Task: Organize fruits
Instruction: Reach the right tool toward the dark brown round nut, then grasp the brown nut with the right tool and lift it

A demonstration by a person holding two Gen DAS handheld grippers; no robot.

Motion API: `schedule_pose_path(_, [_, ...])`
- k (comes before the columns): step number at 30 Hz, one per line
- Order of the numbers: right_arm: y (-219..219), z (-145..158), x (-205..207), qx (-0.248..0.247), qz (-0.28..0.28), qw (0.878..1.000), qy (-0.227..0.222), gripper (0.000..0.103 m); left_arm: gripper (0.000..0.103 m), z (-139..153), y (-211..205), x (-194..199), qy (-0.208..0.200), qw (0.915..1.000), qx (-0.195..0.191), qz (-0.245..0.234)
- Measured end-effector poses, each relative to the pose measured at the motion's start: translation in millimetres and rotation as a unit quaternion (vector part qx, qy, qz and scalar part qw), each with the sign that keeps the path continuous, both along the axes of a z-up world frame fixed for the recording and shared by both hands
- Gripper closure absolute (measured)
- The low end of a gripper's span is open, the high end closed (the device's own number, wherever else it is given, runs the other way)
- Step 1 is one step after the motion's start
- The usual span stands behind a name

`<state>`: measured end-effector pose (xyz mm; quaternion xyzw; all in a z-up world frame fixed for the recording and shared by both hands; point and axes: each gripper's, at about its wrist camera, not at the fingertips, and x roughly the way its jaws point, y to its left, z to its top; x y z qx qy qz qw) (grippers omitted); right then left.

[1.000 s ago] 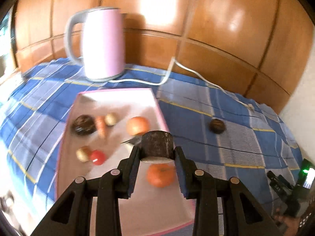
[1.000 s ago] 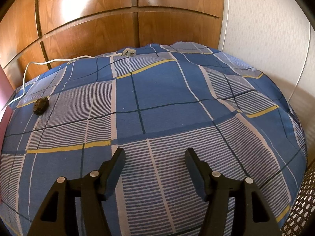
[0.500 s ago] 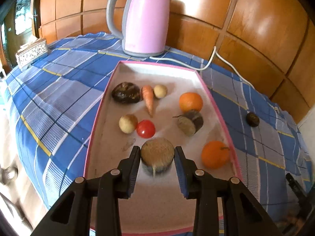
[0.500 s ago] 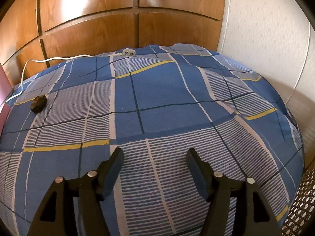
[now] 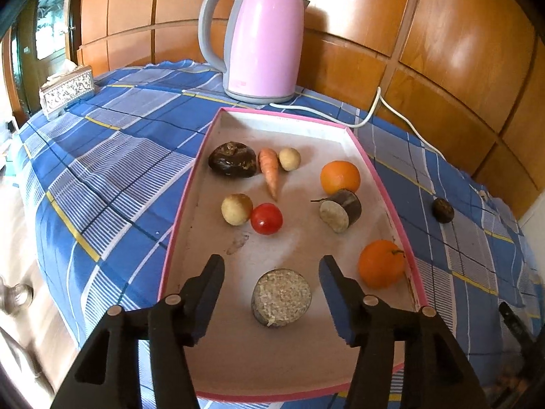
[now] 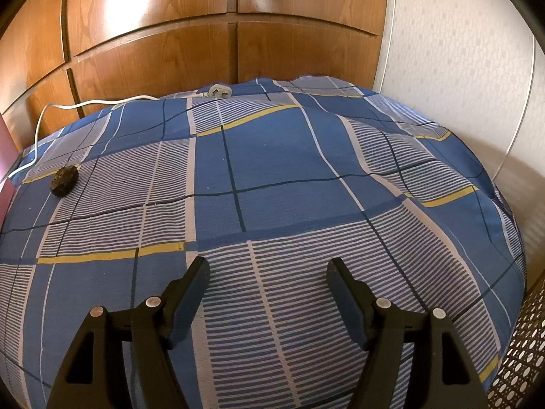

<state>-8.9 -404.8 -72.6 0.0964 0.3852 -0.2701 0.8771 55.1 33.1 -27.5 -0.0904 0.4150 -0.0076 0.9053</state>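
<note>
A pink-rimmed tray (image 5: pixel 378 173) lies on the blue checked cloth. In it are two oranges (image 5: pixel 340 176) (image 5: pixel 381 264), a tomato (image 5: pixel 266 218), a carrot (image 5: pixel 269 171), two pale round fruits (image 5: pixel 236 209) (image 5: pixel 289 158), a dark lumpy fruit (image 5: pixel 232 159) and a cut dark piece (image 5: pixel 340 210). A second cut piece (image 5: pixel 281 297) stands on the tray floor between the fingers of my left gripper (image 5: pixel 271 274), which is open and not touching it. A small dark fruit (image 5: pixel 442 210) lies on the cloth right of the tray, also in the right wrist view (image 6: pixel 64 180). My right gripper (image 6: pixel 268 277) is open and empty above the cloth.
A pink kettle (image 5: pixel 260 39) stands behind the tray, its white cord (image 5: pixel 385 109) running right to a plug (image 6: pixel 218 92). A silver box (image 5: pixel 66 90) sits at the far left. Wood panels (image 6: pixel 153 47) back the table; a white wall (image 6: pixel 460 51) is on the right.
My left gripper has opened and let go of the cut dark piece, which now stands on the tray floor. The right gripper has barely moved.
</note>
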Motion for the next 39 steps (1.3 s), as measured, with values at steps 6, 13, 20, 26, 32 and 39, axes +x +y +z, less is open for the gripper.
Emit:
schedule_pose_path(6, [0, 0, 0, 0.0, 0.0, 1.0, 0.001, 0.031, 0.035, 5, 7, -8, -0.01, 0.9999, -0.001, 0.007])
schedule_pose_path(13, [-1, 0, 0, 0.0, 0.0, 1.0, 0.005, 0.03, 0.023, 8, 18, -20, -0.022, 0.9994, -0.001, 0.025])
schedule_pose_path(20, [-3, 4, 6, 0.005, 0.005, 1.0, 0.027, 0.029, 0.019, 6, 24, -30, -0.028, 0.999, -0.005, 0.035])
schedule_pose_path(26, [17, 29, 38, 0.025, 0.068, 0.997, 0.006, 0.029, 0.018, 7, 27, -31, -0.03, 0.9988, -0.004, 0.04])
schedule_pose_path(32, [60, 41, 94, 0.076, 0.156, 0.985, 0.001, 0.029, 0.016, 5, 34, -33, -0.025, 0.9984, -0.004, 0.049])
schedule_pose_path(39, [106, 38, 152, 0.084, 0.203, 0.975, 0.021, 0.029, 0.015, -3, 38, -32, -0.013, 0.9981, -0.008, 0.059])
